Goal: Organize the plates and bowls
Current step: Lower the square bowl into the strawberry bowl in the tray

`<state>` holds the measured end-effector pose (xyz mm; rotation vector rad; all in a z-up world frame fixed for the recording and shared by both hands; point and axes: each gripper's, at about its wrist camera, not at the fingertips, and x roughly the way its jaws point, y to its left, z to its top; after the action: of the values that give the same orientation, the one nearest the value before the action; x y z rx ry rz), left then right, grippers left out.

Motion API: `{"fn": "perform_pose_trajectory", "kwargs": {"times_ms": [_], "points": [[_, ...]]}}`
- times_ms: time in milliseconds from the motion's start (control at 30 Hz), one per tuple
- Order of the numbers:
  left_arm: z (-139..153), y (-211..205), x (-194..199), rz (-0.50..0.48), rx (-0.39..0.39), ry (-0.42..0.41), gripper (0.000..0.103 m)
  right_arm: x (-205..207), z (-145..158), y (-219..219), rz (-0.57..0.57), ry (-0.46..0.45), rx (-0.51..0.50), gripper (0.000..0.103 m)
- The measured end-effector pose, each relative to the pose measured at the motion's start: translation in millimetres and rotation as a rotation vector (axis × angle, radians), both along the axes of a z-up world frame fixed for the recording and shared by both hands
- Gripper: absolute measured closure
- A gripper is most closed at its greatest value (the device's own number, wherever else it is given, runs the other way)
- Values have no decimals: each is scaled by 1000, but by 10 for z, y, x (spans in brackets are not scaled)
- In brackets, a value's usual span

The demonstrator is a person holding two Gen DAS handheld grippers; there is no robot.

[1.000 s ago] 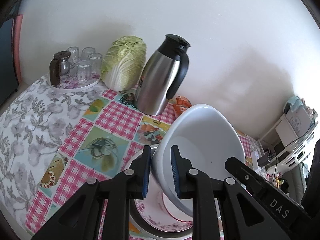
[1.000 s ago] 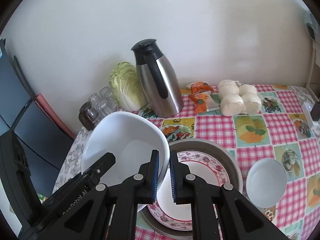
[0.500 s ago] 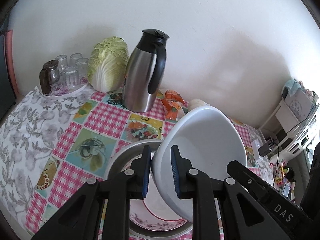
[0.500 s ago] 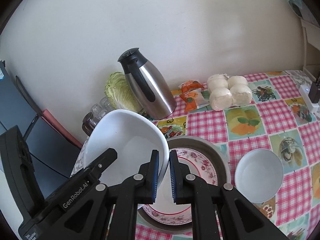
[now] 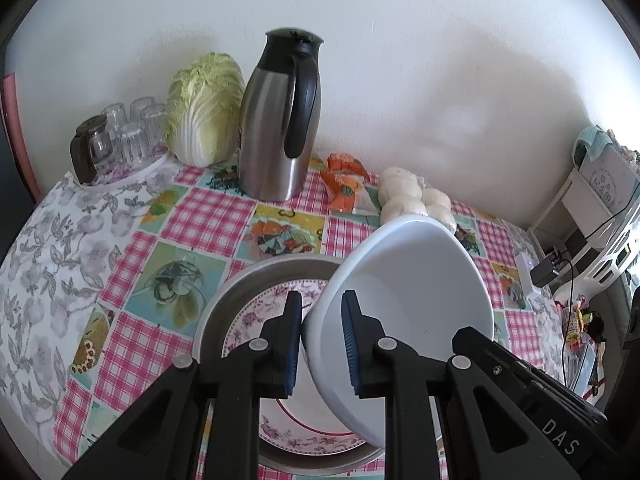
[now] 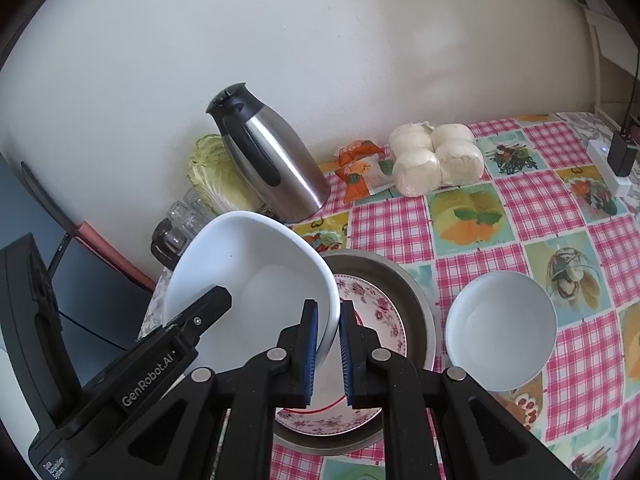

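A large white bowl (image 5: 412,292) hangs tilted above the table, held by both grippers on opposite rims. My left gripper (image 5: 320,344) is shut on its left rim. My right gripper (image 6: 328,354) is shut on its right rim (image 6: 256,280). Under it a floral plate (image 6: 376,316) lies in a grey metal dish (image 6: 404,280); both show in the left wrist view, plate (image 5: 264,308) and dish (image 5: 232,292). A smaller white bowl (image 6: 500,332) stands on the cloth to the right of the dish.
At the back wall stand a steel thermos jug (image 5: 280,128), a cabbage (image 5: 204,108), a tray of glasses (image 5: 120,136), orange snack packs (image 5: 344,184) and bagged white buns (image 6: 436,156). A white power strip (image 6: 608,164) lies at the right table edge.
Both grippers with the large bowl have moved right across the table, from beside the jug to above the dish. The floral plate and the buns now show more.
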<state>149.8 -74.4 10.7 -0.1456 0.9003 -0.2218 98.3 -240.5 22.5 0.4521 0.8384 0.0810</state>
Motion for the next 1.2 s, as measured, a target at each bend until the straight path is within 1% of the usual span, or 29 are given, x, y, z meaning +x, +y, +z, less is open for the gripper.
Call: {"fn": "perform_pose_trajectory", "kwargs": {"times_ms": [433, 833, 967, 1133, 1200], "points": [[-266, 5, 110, -8, 7, 106, 82, 110, -175, 35, -5, 70, -29, 91], [-406, 17, 146, -19, 11, 158, 82, 170, -290, 53, -5, 121, -48, 91], [-423, 26, 148, -17, 16, 167, 82, 187, -323, 60, 0, 134, -42, 91], [-507, 21, 171, -22, 29, 199, 81, 209, -377, 45, 3, 154, -20, 91], [-507, 17, 173, -25, 28, 197, 80, 215, -390, 48, 5, 159, -20, 91]]}}
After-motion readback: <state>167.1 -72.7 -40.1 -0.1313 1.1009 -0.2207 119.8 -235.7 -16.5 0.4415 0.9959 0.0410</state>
